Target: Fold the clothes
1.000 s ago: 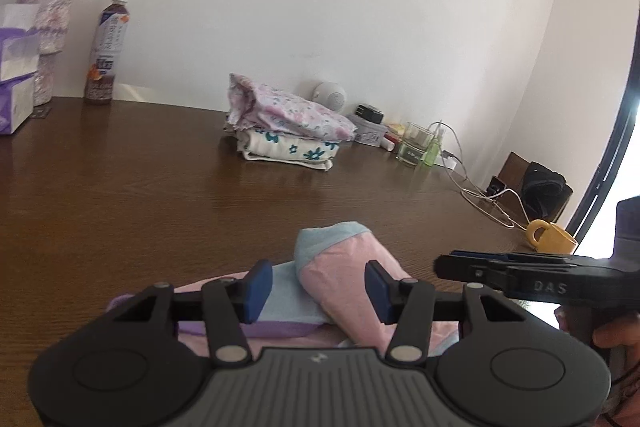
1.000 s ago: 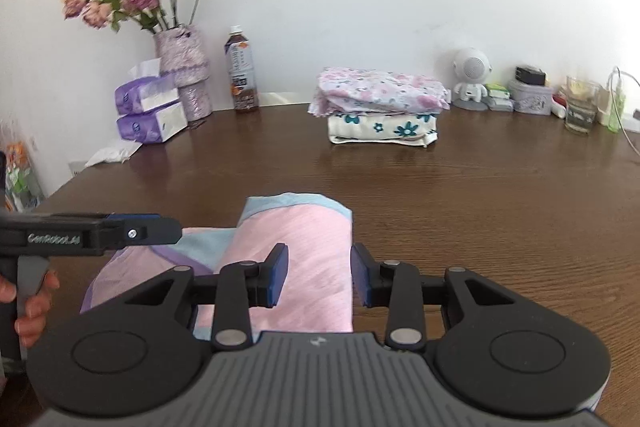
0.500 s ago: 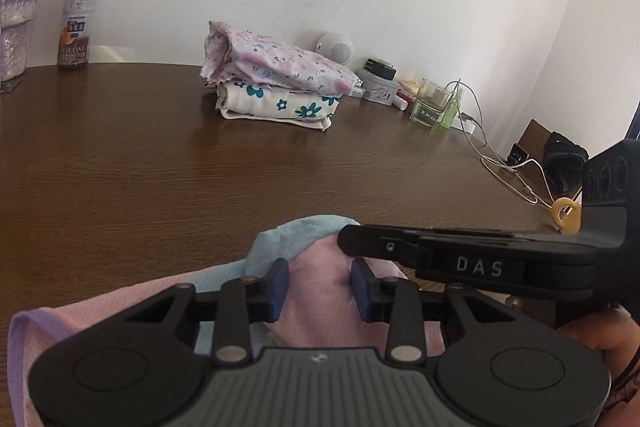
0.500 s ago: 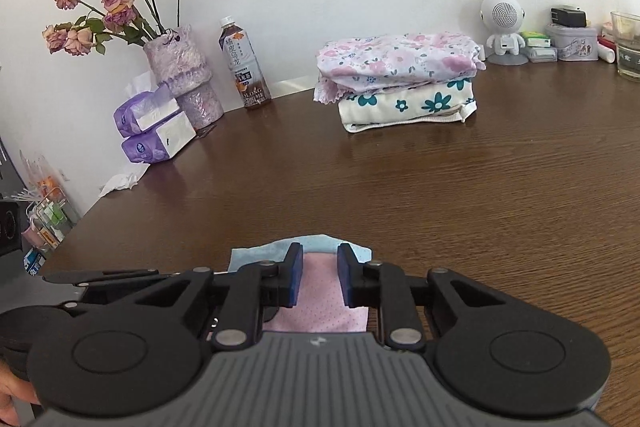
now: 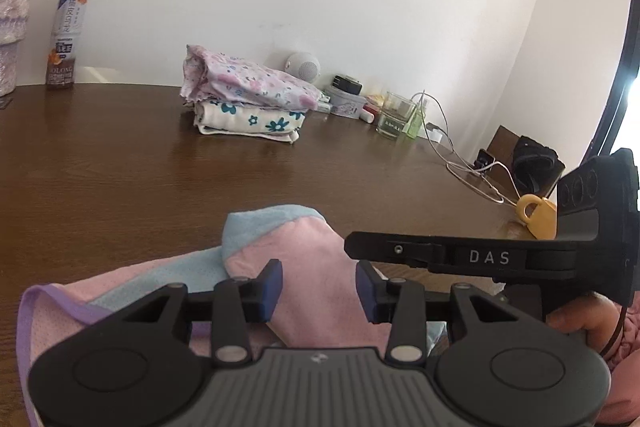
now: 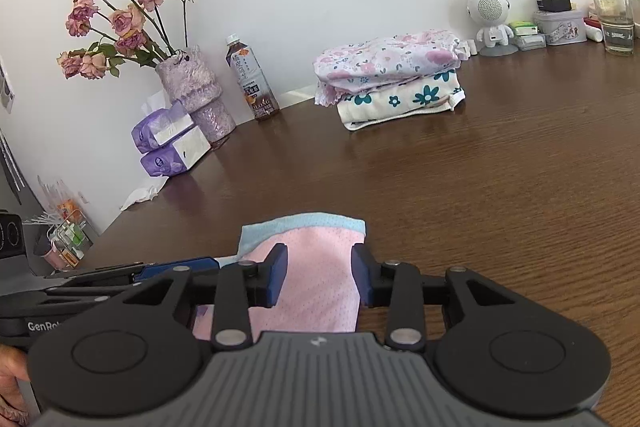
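Note:
A pink garment [image 5: 304,251] with a light blue band and purple trim lies folded on the brown table [image 5: 120,179], close in front of both grippers. My left gripper [image 5: 320,291] hangs just over its folded pink part. The jaws are opening; cloth shows in the gap and the pads do not press on it. My right gripper [image 6: 319,275] sits over the same garment [image 6: 316,243] near its blue-edged end. Its jaws are opening too, with pink cloth between the pads but not pinched. Each gripper's body crosses the other's view.
A stack of two folded floral garments [image 6: 392,79] rests far back on the table. A tea bottle [image 6: 252,79], a vase of roses [image 6: 196,95] and tissue packs [image 6: 168,139] stand at the back left. A glass [image 5: 394,117], cables [image 5: 460,163] and a yellow object [image 5: 536,215] lie at the right.
Both pairs of jaws narrowed over the pink garment half a second ago and have since widened. Both grippers have shifted a little lower over the cloth.

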Demonstrator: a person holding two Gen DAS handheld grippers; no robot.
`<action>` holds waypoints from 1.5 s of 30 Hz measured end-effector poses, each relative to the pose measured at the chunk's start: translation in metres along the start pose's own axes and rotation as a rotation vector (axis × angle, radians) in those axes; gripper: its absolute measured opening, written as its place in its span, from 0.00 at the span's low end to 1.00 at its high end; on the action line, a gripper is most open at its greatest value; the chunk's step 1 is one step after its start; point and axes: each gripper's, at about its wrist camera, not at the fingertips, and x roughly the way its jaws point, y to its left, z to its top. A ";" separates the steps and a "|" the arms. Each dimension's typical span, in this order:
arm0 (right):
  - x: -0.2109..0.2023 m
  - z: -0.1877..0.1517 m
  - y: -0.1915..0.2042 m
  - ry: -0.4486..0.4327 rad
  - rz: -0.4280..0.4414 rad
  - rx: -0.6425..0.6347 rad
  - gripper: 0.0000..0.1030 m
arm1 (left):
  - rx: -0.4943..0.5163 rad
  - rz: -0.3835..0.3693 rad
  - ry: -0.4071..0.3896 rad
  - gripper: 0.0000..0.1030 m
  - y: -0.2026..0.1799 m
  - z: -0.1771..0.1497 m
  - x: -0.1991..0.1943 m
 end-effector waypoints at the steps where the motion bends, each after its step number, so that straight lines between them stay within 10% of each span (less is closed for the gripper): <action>1: 0.001 -0.001 0.000 0.006 -0.004 -0.005 0.35 | 0.001 -0.001 0.009 0.36 0.000 -0.002 0.002; 11: 0.004 -0.008 0.001 0.037 -0.004 -0.019 0.18 | 0.028 0.007 0.004 0.32 -0.004 -0.010 -0.004; 16: -0.012 -0.011 0.001 -0.006 -0.004 -0.010 0.33 | 0.072 -0.007 -0.025 0.41 -0.013 -0.015 -0.019; 31: -0.026 -0.027 0.006 0.048 -0.035 0.001 0.22 | 0.091 -0.039 -0.012 0.33 -0.014 -0.023 -0.027; 35: -0.037 -0.029 -0.001 0.025 -0.038 0.066 0.39 | 0.079 -0.029 -0.039 0.34 -0.012 -0.022 -0.031; 45: -0.024 -0.028 -0.020 0.046 0.025 0.266 0.39 | 0.057 -0.039 0.004 0.33 -0.007 -0.022 -0.023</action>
